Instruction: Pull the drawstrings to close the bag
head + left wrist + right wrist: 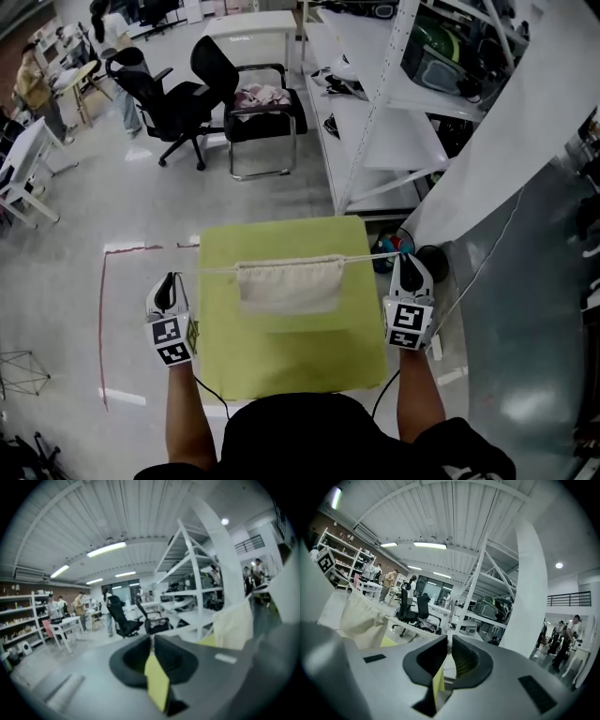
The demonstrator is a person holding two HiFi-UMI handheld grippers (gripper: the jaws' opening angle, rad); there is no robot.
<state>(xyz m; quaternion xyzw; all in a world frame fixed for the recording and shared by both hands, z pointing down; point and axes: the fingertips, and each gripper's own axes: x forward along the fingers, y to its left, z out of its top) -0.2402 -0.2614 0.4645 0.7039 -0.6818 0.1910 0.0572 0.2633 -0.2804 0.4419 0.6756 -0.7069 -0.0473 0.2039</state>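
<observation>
A cream drawstring bag (289, 284) hangs above the yellow-green table (281, 366), slung on its taut white drawstring (206, 270). My left gripper (170, 284) is off the table's left edge, shut on the left end of the string. At the right edge my right gripper (407, 264) is shut on the right end (370, 257). In the left gripper view the jaws (152, 639) are pinched together and the bag (234, 625) hangs to the right. The right gripper view shows its jaws (450, 641) closed on the string (417, 629), with the bag (358, 620) to the left.
Two black office chairs (178, 98) stand beyond the table. A white shelving rack (384, 112) and a slanted white column (506, 131) are at the right. A blue object (389, 251) lies on the floor by the table's right corner. People stand at the far left (37, 80).
</observation>
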